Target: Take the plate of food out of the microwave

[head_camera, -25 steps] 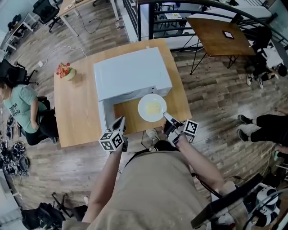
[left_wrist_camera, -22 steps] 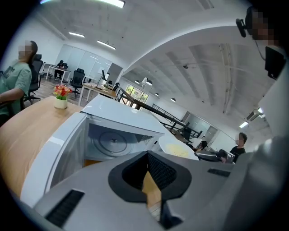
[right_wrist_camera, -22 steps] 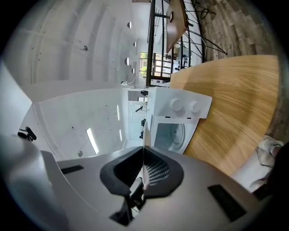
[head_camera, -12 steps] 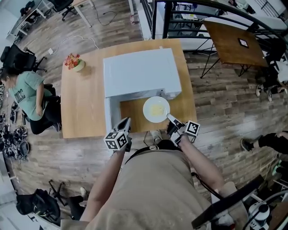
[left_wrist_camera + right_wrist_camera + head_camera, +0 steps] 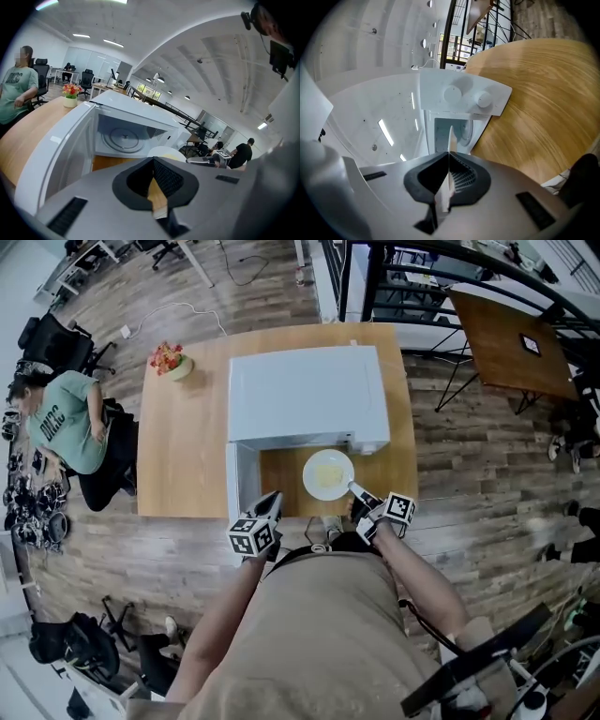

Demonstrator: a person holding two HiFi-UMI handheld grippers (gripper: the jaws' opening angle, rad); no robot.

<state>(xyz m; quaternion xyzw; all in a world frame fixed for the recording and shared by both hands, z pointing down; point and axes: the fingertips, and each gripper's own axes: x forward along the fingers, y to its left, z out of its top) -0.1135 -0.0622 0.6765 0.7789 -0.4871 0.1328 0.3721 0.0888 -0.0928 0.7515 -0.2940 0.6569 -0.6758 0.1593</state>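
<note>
My head view looks steeply down from above onto the counter (image 5: 183, 456) and microwave (image 5: 305, 395). The left gripper view sits low at the counter's edge, facing into the microwave's open cavity. The right gripper view, rolled sideways, hugs the plate (image 5: 312, 465) and faces the dial panel (image 5: 464, 96). All three share the microwave.

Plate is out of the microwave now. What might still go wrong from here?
1. The right gripper pinches only the near rim of the plate; it may tip and spill the food.
2. The shut left gripper sits beside the open microwave door and might knock it.
</note>
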